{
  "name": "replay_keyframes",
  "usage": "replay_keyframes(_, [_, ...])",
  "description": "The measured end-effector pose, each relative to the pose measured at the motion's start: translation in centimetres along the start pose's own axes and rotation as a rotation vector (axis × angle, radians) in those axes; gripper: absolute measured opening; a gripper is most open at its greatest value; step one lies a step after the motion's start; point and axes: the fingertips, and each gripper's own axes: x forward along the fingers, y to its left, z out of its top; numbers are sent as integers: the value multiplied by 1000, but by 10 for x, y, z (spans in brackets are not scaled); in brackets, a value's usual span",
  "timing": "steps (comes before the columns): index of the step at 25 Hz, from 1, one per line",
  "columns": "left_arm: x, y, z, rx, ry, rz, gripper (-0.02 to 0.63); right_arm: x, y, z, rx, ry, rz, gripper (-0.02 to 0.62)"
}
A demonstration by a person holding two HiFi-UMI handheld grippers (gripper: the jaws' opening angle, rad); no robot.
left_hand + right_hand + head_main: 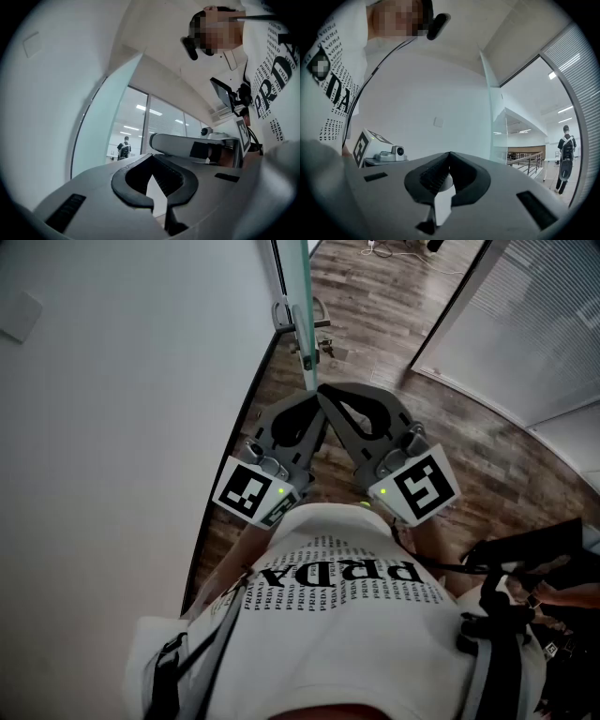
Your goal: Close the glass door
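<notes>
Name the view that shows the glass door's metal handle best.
Head view: the metal handle juts out either side of the glass door, seen edge-on from above. The left gripper view shows only the door's pale face, the right gripper view its edge; no handle in either.

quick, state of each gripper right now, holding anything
left gripper: closed, nothing between the jaws
right gripper: closed, nothing between the jaws

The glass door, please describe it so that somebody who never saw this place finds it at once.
Follow the white wall on the left to its far end. There the glass door shows edge-on: a thin greenish pane with a metal handle, unlike the wide striped partition opposite.
</notes>
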Motion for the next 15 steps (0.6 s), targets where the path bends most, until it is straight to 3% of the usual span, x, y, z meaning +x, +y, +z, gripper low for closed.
replay_keyframes(15, [-7,3,-3,-12,17,40,-11,3,5,-5,15,9,37,-2])
